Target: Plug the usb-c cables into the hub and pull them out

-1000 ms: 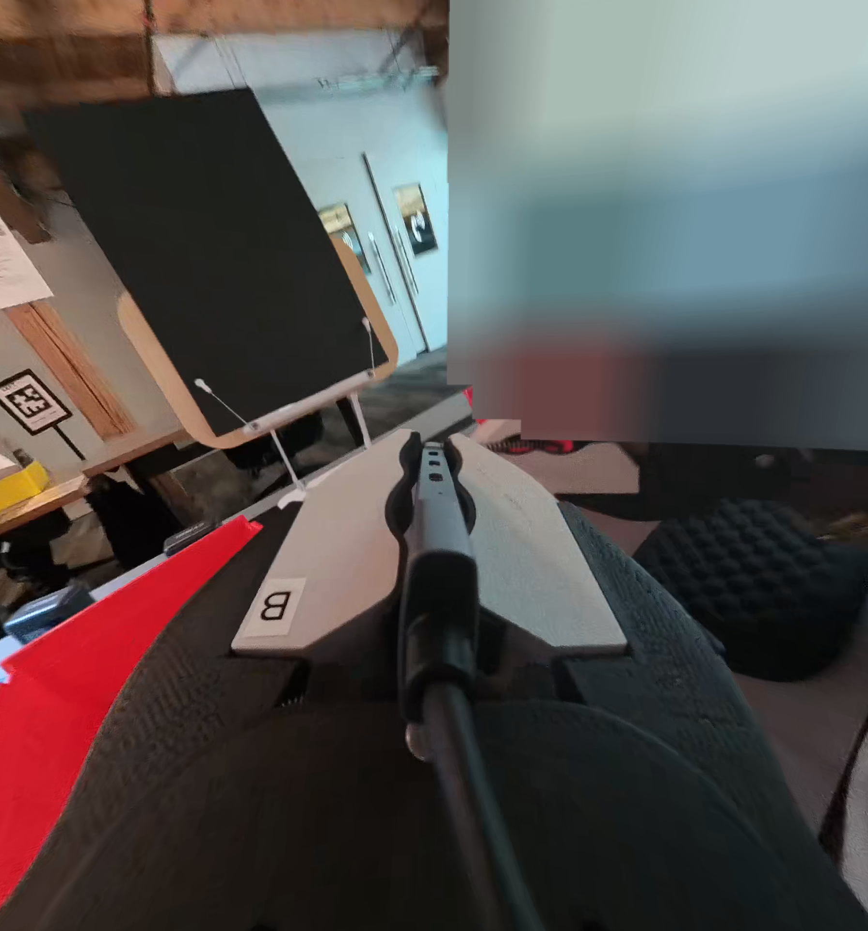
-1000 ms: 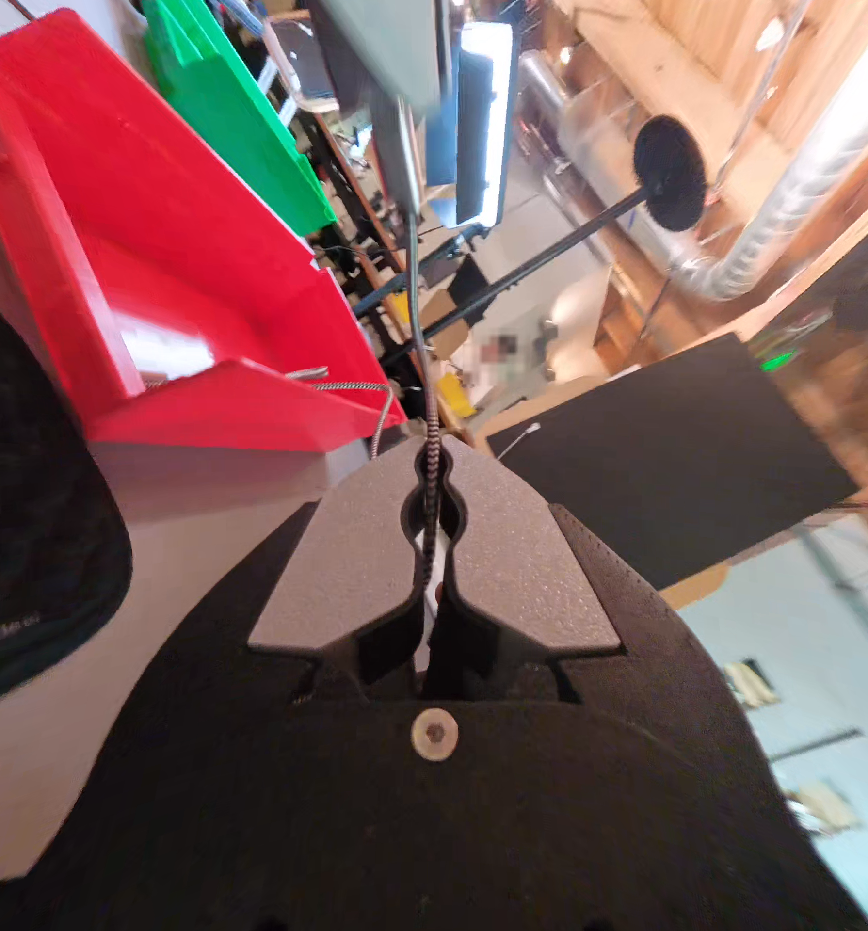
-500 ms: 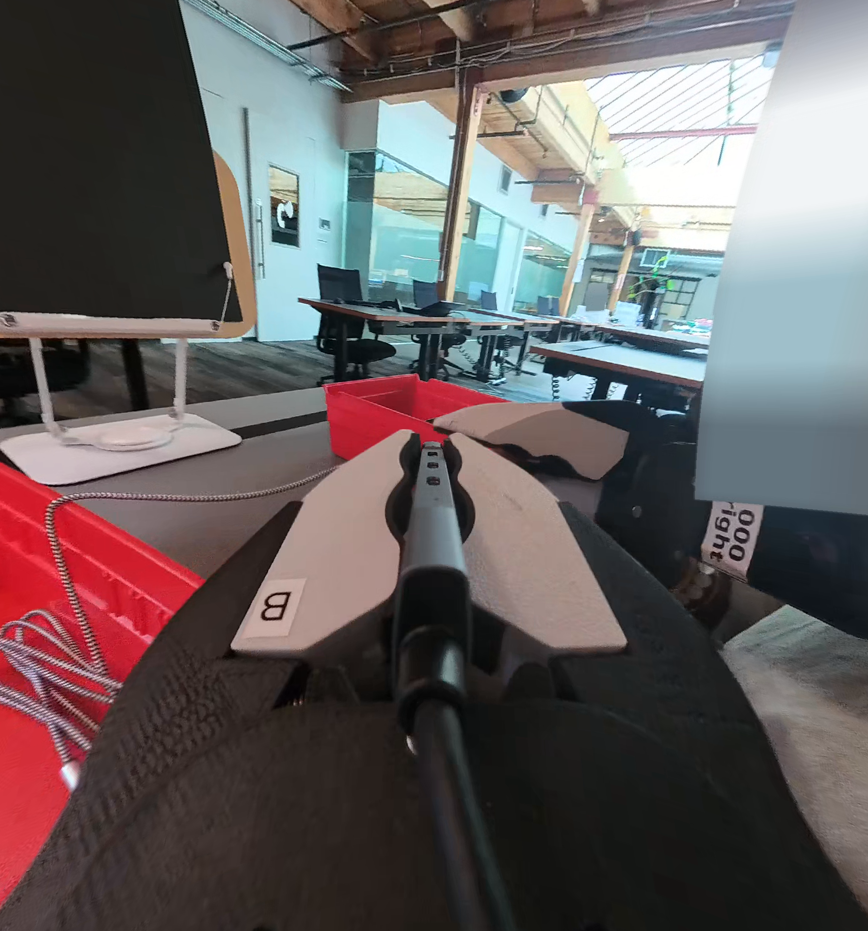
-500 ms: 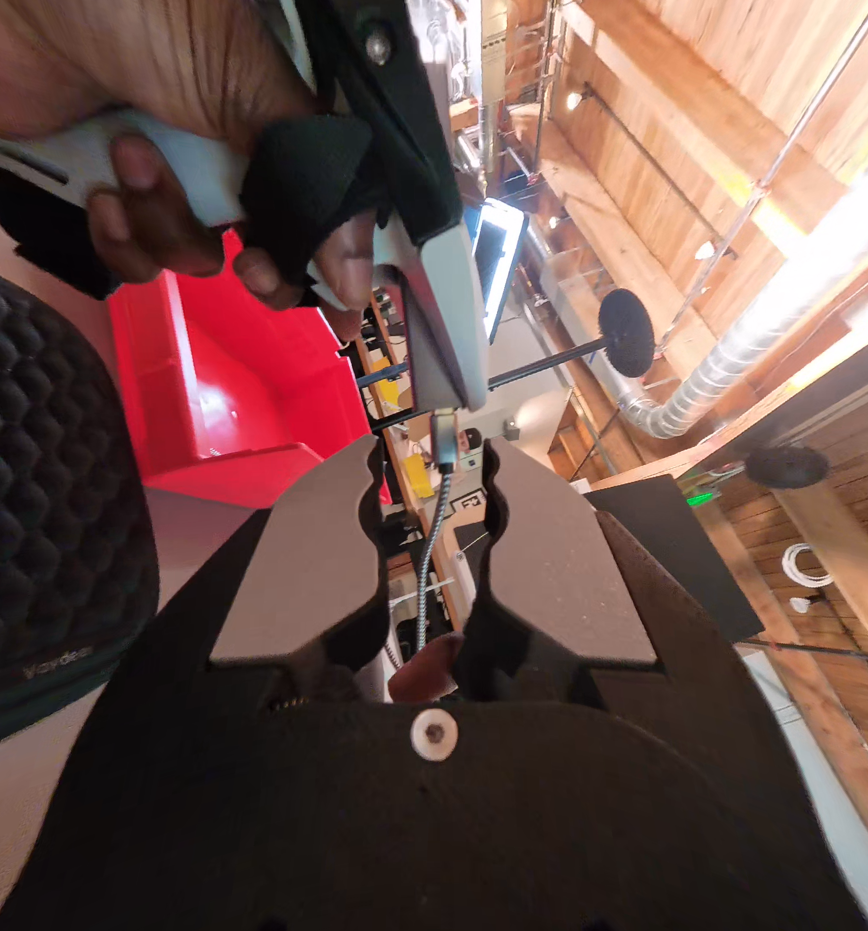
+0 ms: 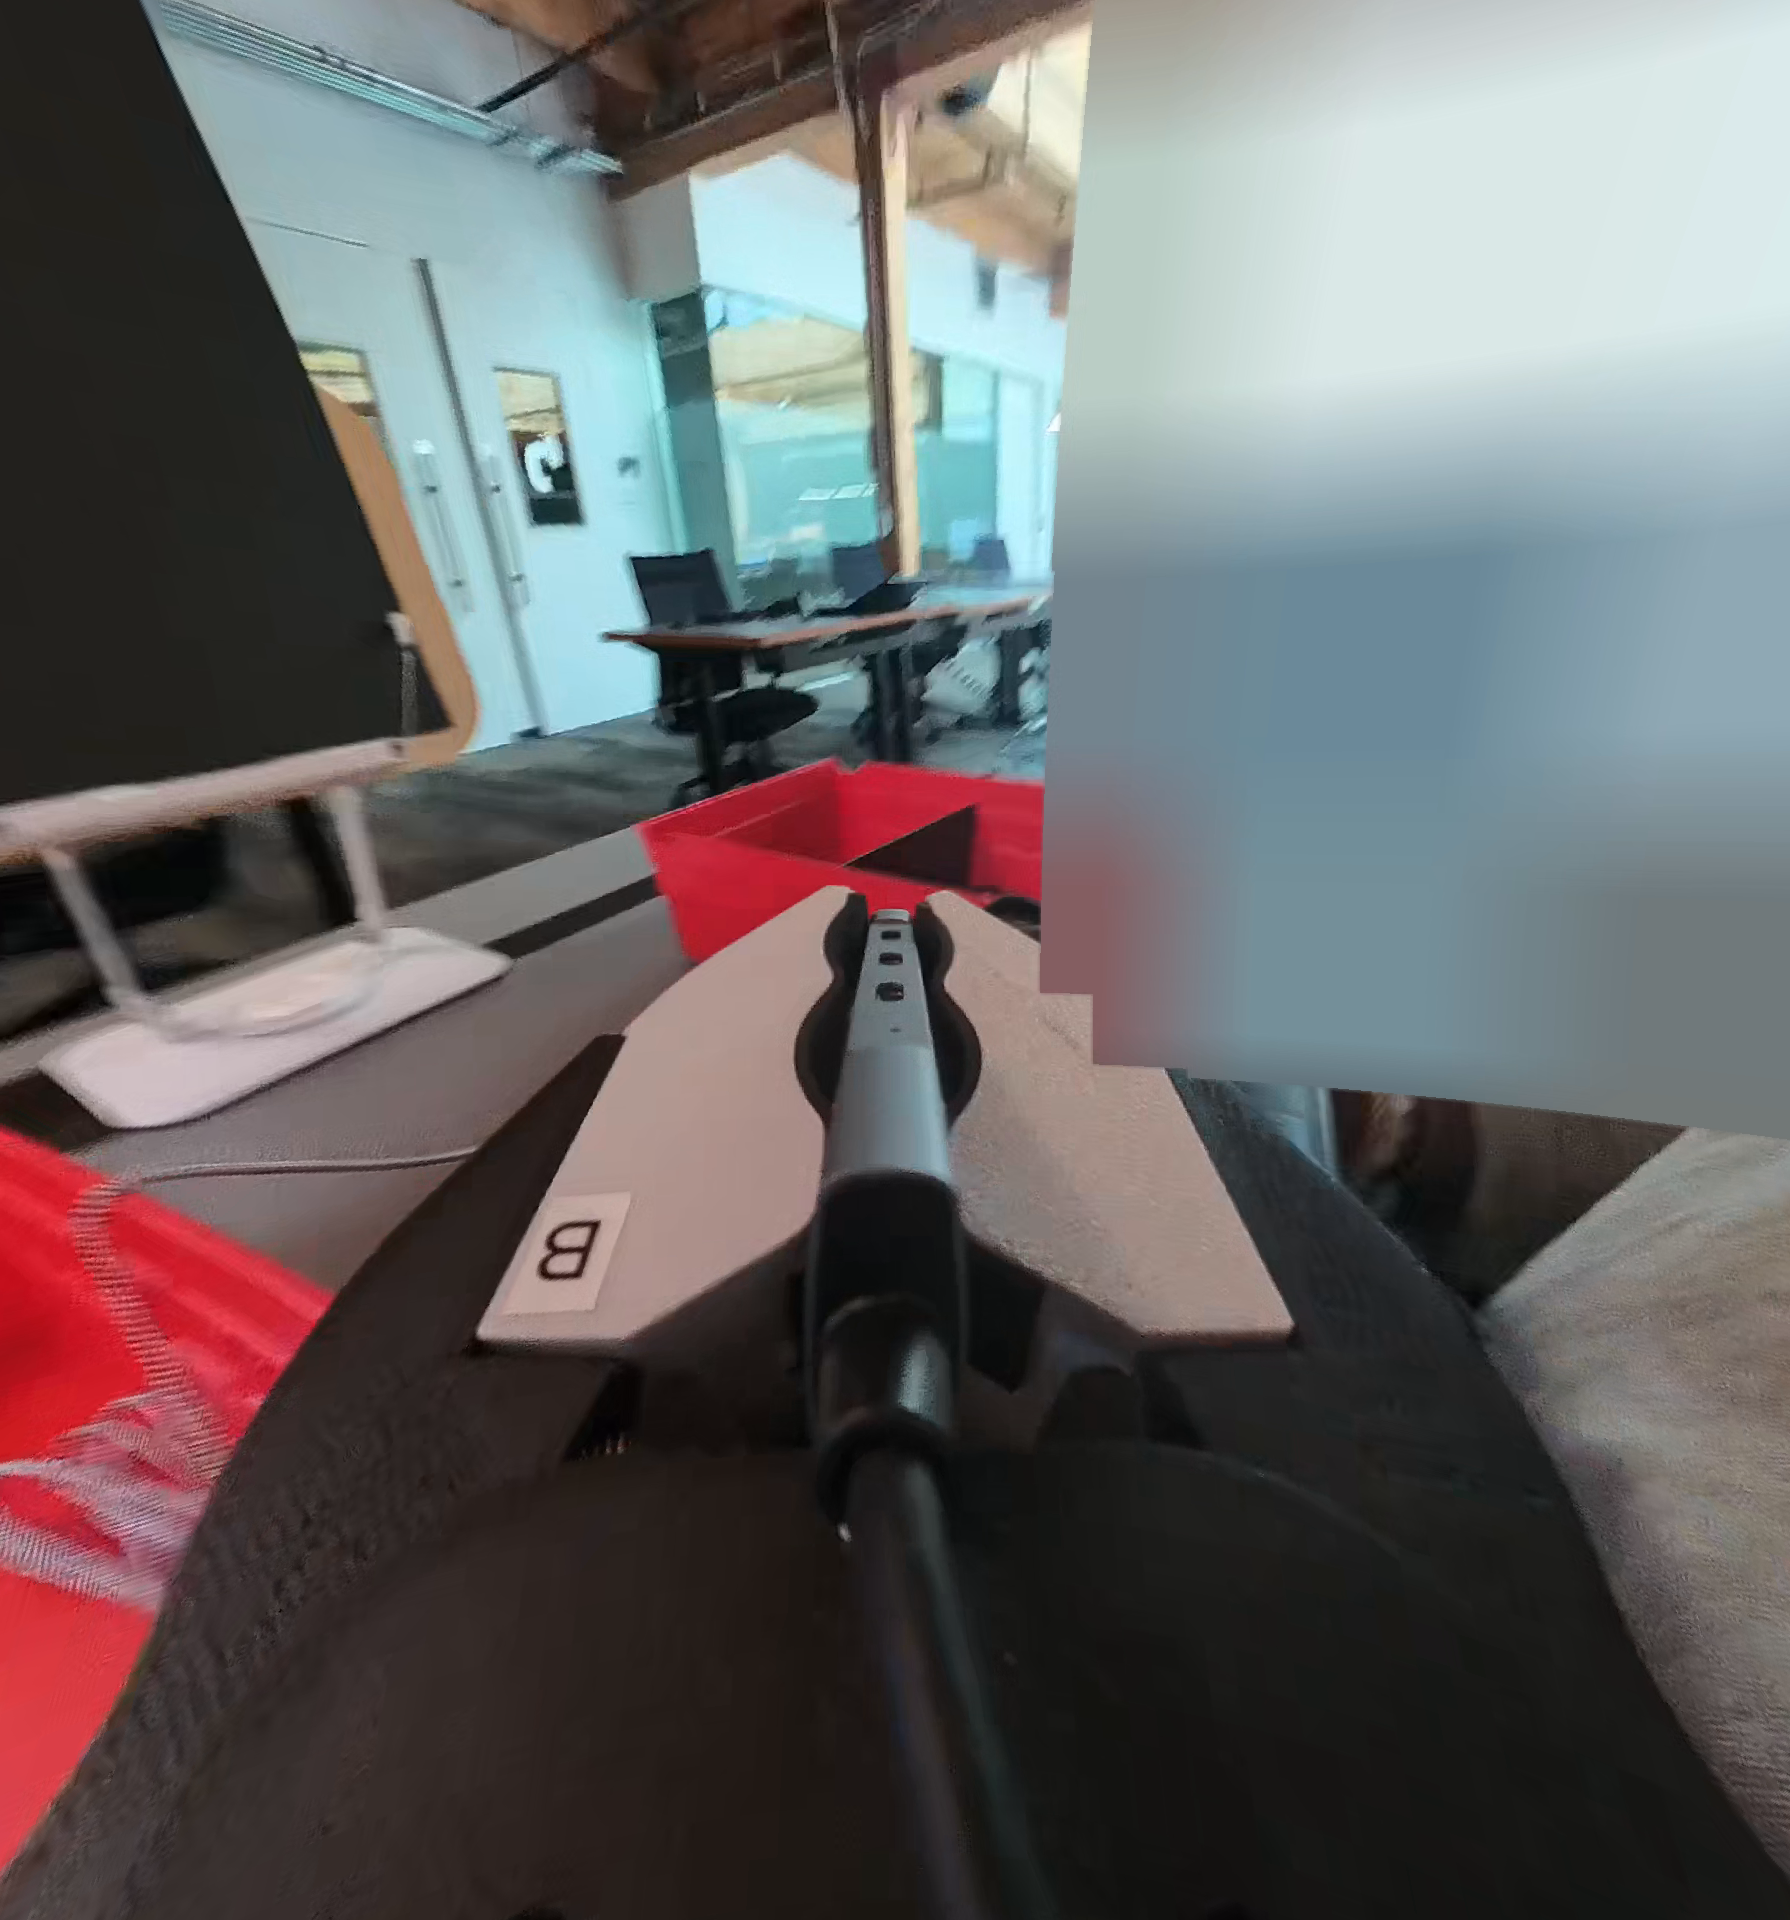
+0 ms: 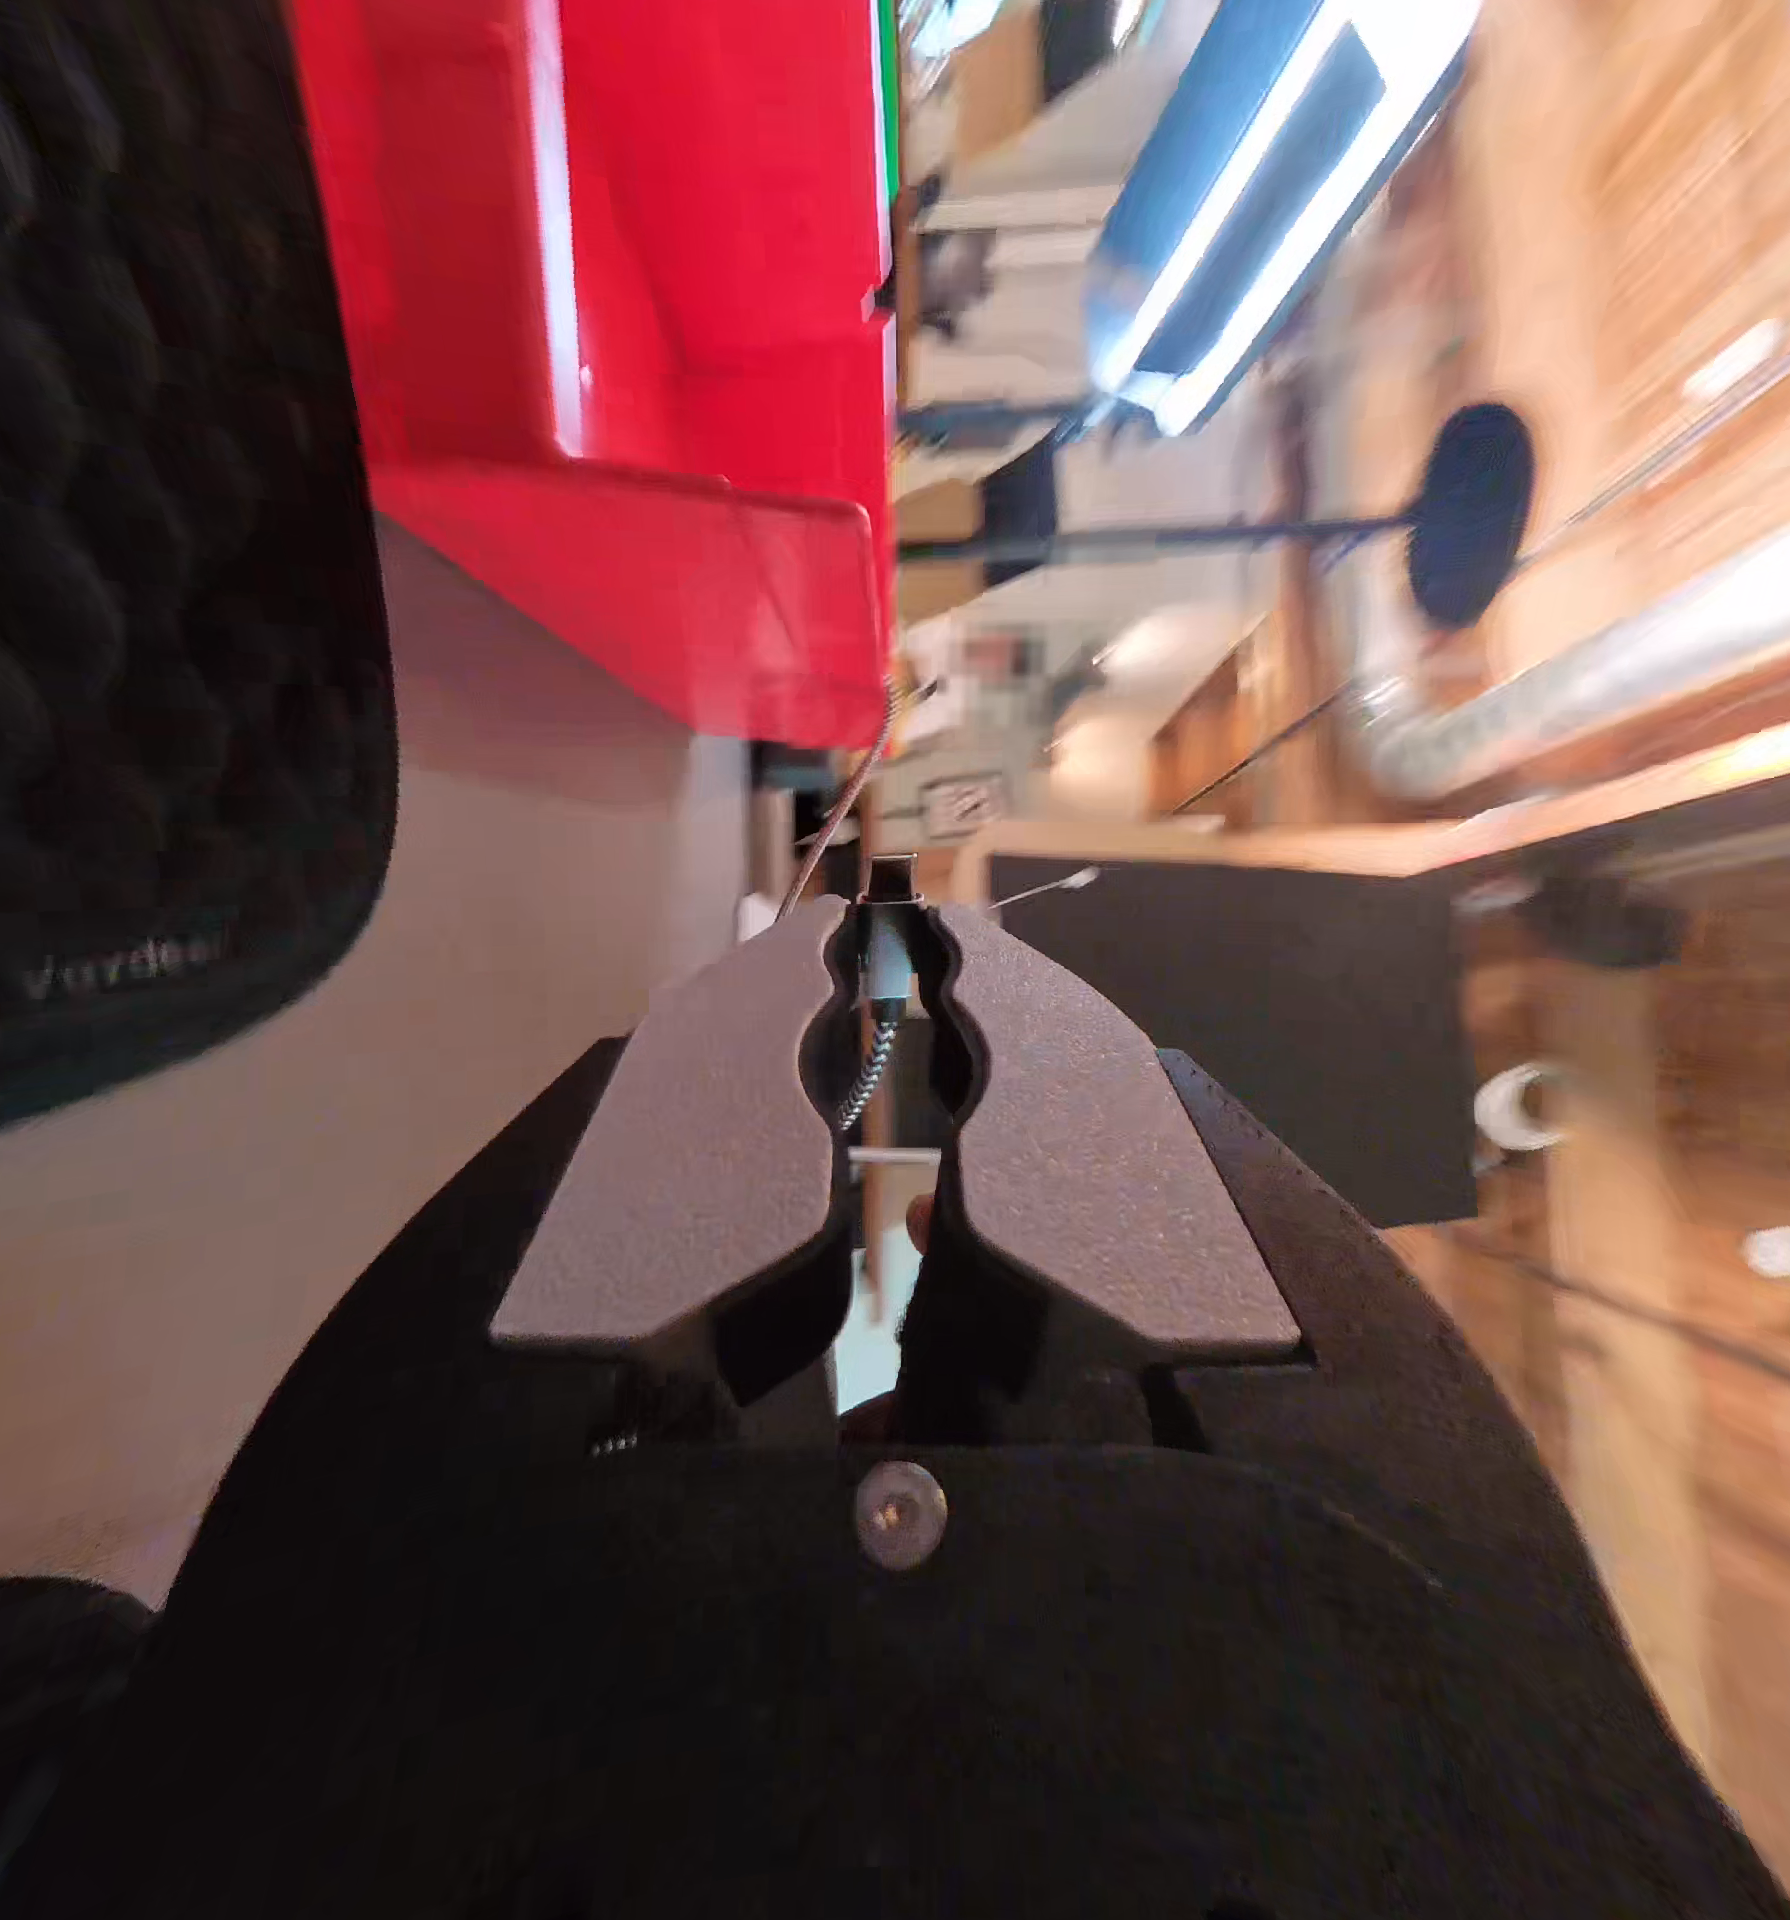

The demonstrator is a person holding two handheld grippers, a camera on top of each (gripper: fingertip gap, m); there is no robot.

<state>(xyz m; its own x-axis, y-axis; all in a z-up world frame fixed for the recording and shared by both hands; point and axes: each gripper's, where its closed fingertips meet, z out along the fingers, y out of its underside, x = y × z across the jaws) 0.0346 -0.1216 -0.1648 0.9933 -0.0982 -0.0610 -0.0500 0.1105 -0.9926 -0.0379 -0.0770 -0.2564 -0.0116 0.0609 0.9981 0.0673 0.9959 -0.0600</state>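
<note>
Jaws clamped on both sides: the left gripper (image 5: 891,920) on the hub (image 5: 893,1023), the right gripper (image 6: 886,909) on the cable plug (image 6: 889,951).
The plug is judged free of the hub; realignment with a port is called for next; red bins (image 5: 766,847) and a stand (image 5: 267,1003) are kept clear of.

Red bin (image 5: 60,1351) at lower left on grey table (image 5: 351,1174); second red bin (image 5: 766,862) farther back. White stand (image 5: 278,1008) bearing black panel (image 5: 122,416) with tan rim. Office desks and black chairs (image 5: 725,644) beyond. Black dimpled pad (image 6: 122,520) beside a red bin (image 6: 662,364); silver duct (image 6: 1597,665) overhead.
</note>
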